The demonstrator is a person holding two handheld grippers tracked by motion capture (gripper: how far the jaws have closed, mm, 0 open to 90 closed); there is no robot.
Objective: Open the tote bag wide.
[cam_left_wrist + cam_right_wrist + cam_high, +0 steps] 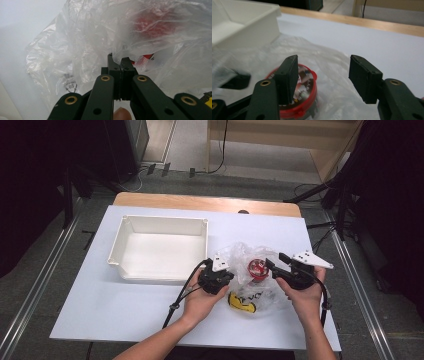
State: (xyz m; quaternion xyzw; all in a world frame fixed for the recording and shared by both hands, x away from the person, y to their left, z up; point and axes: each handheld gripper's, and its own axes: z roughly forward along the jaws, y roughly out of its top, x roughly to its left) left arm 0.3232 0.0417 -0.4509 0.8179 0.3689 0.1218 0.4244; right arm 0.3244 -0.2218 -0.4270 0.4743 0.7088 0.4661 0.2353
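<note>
On the counter point(150, 320) our left tool point(119, 62) pinches the plastic bag point(87, 45) to steady it, while our right tool point(322, 75) gapes wide beside the red tin point(298, 100).

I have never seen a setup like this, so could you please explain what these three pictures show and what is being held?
There is no robot here: a person holds a hand tool with two black jaws in each hand. The high view looks down on the table; the other two come from cameras riding on each tool, looking along its jaws. On the table lie a white tray and a clear plastic bag with a red-lidded tub and a yellow item. The left gripper has pinched shut on the bag's film. The right gripper has its jaws open, hovering by the tub, gripping nothing.
</note>
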